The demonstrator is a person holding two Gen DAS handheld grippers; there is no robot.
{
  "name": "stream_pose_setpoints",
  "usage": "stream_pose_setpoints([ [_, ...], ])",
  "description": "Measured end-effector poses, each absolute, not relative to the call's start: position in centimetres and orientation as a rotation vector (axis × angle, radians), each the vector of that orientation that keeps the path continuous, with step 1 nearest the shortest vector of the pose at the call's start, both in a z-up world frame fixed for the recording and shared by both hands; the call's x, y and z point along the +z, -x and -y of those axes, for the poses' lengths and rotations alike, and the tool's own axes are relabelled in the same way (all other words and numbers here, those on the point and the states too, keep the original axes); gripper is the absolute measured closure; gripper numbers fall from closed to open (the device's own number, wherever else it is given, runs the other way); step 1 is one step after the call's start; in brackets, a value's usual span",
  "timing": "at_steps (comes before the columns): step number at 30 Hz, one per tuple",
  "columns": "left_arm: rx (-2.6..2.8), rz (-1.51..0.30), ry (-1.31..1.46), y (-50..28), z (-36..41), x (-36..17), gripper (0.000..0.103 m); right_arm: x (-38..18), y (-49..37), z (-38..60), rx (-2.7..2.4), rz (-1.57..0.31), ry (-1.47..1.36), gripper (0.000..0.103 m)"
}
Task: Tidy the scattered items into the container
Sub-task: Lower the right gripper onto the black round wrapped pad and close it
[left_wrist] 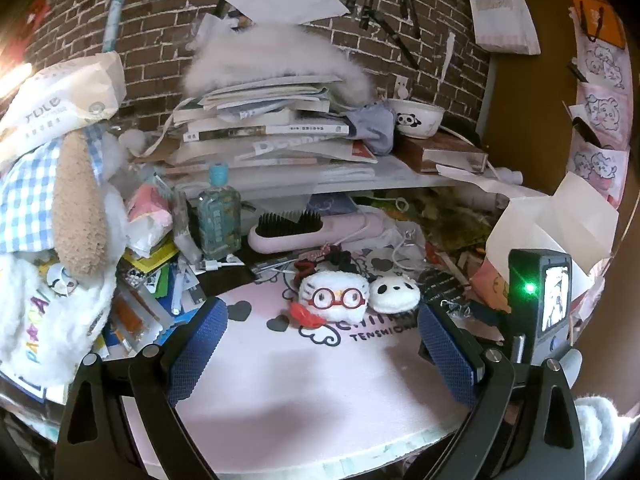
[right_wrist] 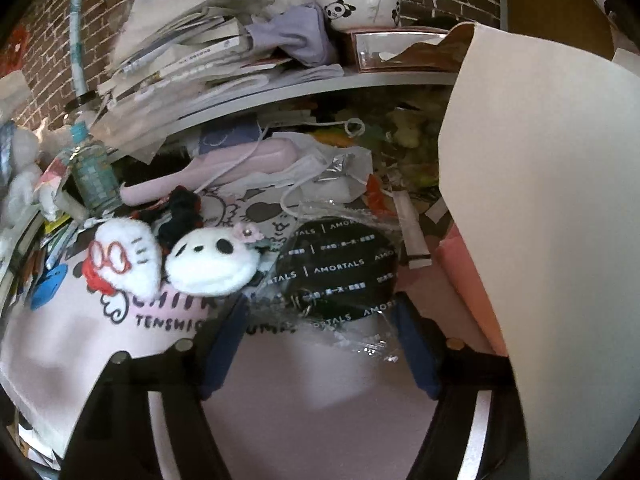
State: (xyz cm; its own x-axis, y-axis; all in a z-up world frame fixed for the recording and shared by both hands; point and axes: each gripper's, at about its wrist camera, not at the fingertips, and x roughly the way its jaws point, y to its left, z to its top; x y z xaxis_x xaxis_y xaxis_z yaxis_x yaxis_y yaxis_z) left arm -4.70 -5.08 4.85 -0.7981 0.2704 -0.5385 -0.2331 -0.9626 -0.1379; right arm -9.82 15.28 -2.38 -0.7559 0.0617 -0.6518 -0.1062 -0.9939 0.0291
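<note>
Right claw [right_wrist: 320,328]: jaws spread wide, nothing held, tips flanking the near edge of the black pouch [right_wrist: 340,264] in clear wrap, apparently lined up to pinch it.
Left claw [left_wrist: 322,330]: wide open, empty, hovering above the pink mat [left_wrist: 280,392].
Container: pink box [right_wrist: 468,276] just right of the pouch, white flap [right_wrist: 560,200] raised so the mouth stays clear.
Count on mat: one pouch; two plush toys, one glasses plush [right_wrist: 126,258], one panda plush [right_wrist: 212,264], touching; one black scrunchie [right_wrist: 180,210].

Wall: dark brick wall [left_wrist: 160,32] with pale mortar, top of frame.
Shelf: white shelf [left_wrist: 400,178], mid-frame.
Light: bright glare, upper left.
</note>
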Motion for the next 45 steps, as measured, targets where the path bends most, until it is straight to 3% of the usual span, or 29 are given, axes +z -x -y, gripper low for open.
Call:
stream_pose_setpoints([
  [14, 2.733, 0.082, 0.844, 4.2, 4.4, 4.8, 0.007, -2.5, 3.9, -13.1, 2.965, 0.06, 1.1, 0.033],
  [25, 2.732, 0.082, 0.85, 4.3, 4.5, 4.8, 0.007, -2.0, 4.3, -12.6, 2.945, 0.064, 1.041, 0.021],
  [38, 2.727, 0.074, 0.853, 4.6, 4.2, 4.6, 0.007, -2.6, 7.2, -13.9, 2.872, -0.038, 1.08, 0.019],
  [41, 2.729, 0.078, 0.858, 4.7, 4.2, 4.6, 0.007, -2.7, 6.9, -13.9, 2.882, -0.032, 1.067, 0.021],
  [43, 2.727, 0.08, 0.858, 4.7, 4.2, 4.6, 0.007, -2.8, 6.7, -13.9, 2.895, -0.017, 1.051, 0.032],
  [45, 2.728, 0.079, 0.861, 4.7, 4.1, 4.5, 0.007, -2.7, 6.4, -13.7, 2.908, 0.004, 1.046, 0.034],
])
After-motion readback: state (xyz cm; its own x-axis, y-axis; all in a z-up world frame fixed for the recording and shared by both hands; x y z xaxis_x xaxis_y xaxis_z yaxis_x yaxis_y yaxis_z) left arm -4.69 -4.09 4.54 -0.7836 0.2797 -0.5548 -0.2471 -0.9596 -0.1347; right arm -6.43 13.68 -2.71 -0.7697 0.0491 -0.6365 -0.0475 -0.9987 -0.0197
